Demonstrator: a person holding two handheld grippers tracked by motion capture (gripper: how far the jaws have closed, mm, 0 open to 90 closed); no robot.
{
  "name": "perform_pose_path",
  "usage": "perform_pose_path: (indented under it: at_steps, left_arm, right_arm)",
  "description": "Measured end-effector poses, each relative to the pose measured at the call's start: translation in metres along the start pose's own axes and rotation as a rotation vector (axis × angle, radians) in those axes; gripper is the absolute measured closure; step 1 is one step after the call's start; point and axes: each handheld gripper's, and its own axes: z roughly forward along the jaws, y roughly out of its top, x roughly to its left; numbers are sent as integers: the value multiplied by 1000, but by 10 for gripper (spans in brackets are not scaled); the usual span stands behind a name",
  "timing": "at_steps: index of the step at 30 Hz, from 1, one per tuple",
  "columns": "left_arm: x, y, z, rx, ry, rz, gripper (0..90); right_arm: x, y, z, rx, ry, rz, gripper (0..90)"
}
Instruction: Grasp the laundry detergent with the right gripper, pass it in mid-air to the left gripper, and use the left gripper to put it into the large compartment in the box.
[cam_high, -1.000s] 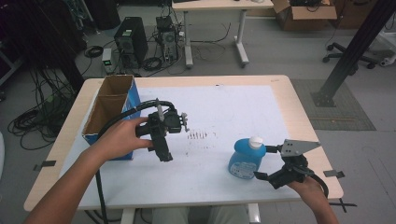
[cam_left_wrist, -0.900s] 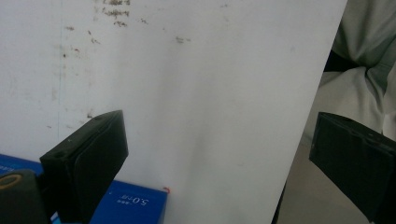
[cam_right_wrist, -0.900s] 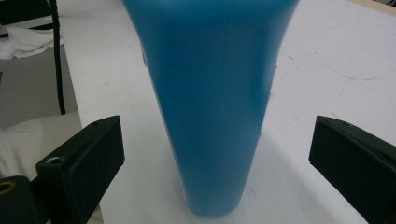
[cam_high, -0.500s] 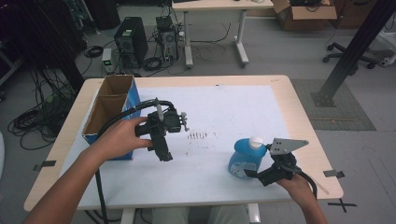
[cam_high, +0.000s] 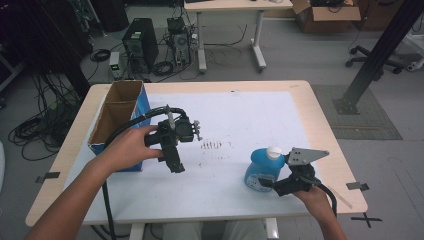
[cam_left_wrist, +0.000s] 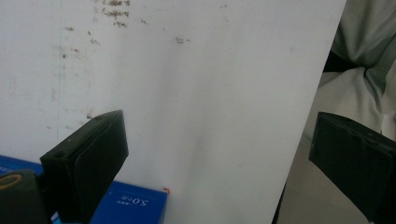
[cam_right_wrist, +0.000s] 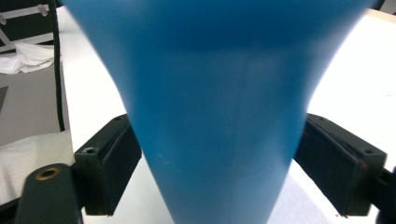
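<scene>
A blue bottle (cam_high: 260, 170) with a white cap (cam_high: 273, 151) stands near the table's front right. My right gripper (cam_high: 268, 183) reaches it from the front right, low on its body. In the right gripper view the bottle (cam_right_wrist: 219, 84) sits between the two jaws, and both pads (cam_right_wrist: 119, 163) touch its sides. The jaws have just been closing with the bottle between them. My left gripper (cam_high: 175, 165) hovers over the white sheet at centre left and points down. It is open (cam_left_wrist: 217, 126), with nothing between its jaws.
An open cardboard box with blue sides (cam_high: 117, 117) stands at the table's left edge, close to my left hand; its blue side (cam_left_wrist: 126, 205) shows under the left jaw. Brown smudges (cam_high: 215, 145) mark the white sheet (cam_high: 240, 115). The table's front edge (cam_high: 215, 220) is close.
My right gripper has slid left onto the blue bottle and its jaws have narrowed around it. The left hand and gripper have stayed put.
</scene>
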Motion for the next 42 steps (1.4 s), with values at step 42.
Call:
perform_pose_path:
  at_steps: [42]
  left_arm:
    - [-1, -3, -17, -39, 22, -3, 52]
  right_arm:
    - [1, 7, -11, -48, 36, -3, 437]
